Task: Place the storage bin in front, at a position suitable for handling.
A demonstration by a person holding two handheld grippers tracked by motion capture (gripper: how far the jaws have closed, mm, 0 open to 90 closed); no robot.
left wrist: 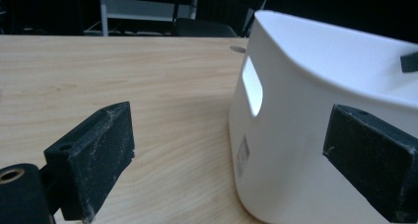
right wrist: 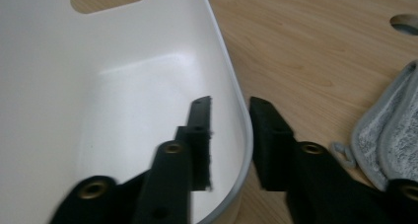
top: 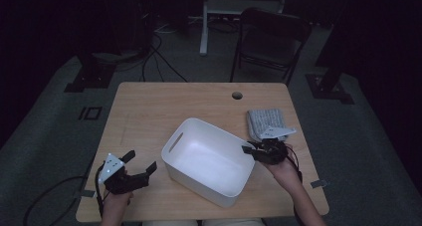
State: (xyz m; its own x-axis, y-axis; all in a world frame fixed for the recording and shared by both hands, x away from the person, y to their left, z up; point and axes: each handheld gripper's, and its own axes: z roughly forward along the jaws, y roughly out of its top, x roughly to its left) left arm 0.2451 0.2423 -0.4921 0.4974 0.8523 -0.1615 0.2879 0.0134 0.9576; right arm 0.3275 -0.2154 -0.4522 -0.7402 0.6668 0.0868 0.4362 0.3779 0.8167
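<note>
The right gripper (right wrist: pixel 229 140) straddled the white bin's (top: pixel 206 159) near rim, fingers (right wrist: pixel 268 140) loosened; left gripper (top: pixel 141 165) gaped beside it.

The white bin (left wrist: pixel 315 135) runs off the left gripper view's right and bottom edges; in the right gripper view the grey cloth (right wrist: pixel 389 135) is cut off at right, and the right gripper (right wrist: pixel 230 145) blurs low down.
</note>
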